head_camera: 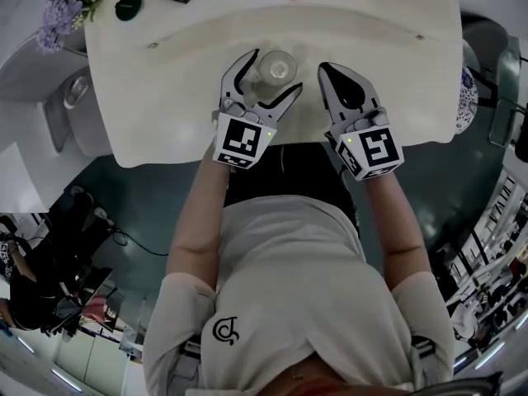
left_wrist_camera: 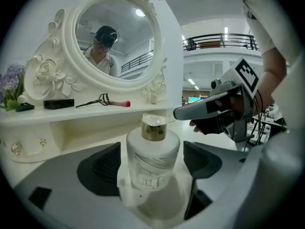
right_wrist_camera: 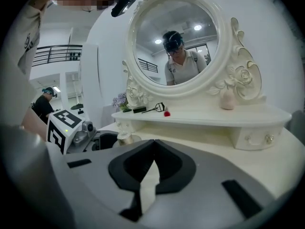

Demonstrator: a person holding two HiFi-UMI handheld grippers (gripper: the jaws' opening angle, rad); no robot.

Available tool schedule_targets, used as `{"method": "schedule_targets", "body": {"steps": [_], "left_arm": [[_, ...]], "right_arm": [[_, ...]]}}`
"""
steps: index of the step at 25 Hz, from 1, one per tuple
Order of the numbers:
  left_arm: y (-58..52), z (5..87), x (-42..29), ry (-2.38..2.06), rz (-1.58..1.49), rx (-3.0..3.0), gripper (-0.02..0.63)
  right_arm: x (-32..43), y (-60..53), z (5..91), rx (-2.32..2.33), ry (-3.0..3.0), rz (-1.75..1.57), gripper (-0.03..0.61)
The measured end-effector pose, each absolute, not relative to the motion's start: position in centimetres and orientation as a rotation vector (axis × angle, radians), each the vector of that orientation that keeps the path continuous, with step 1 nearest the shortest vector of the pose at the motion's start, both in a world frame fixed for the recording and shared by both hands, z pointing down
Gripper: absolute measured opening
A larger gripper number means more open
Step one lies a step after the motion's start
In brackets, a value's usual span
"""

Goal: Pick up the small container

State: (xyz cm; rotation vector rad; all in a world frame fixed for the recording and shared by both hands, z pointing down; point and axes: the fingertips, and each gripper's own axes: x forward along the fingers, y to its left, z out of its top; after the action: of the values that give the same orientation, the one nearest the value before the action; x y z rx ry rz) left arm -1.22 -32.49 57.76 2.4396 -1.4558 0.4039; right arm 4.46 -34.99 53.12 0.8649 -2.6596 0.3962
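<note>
White dressing table [head_camera: 165,97] with ornate oval mirror [left_wrist_camera: 114,37], railed balcony [left_wrist_camera: 224,39] beyond.

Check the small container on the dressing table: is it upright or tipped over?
Upright. The small container stands on its base on the table, with its gold-banded cap on top, as the left gripper view shows.

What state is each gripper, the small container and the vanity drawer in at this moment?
left gripper: open, jaws on either side of the small container, not pressing it.
right gripper: shut, nothing between its jaws.
small container: upright on the table, cap on, not yet lifted.
drawer: closed.
</note>
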Motion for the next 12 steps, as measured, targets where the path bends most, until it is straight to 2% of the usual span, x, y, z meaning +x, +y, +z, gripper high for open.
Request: {"method": "schedule_targets", "body": {"steps": [7, 12], "left_arm": [[-33.1, 59.1, -1.1, -1.467, 0.548, 2.37, 0.396], [-33.2, 59.2, -1.2, -1.472, 0.574, 2.372, 0.347]], "right_arm": [[4.6, -36.3, 53.4, 0.893, -2.637, 0.424, 0.008], [4.7, -36.4, 53.9, 0.874, -2.623, 0.43, 0.008]]}}
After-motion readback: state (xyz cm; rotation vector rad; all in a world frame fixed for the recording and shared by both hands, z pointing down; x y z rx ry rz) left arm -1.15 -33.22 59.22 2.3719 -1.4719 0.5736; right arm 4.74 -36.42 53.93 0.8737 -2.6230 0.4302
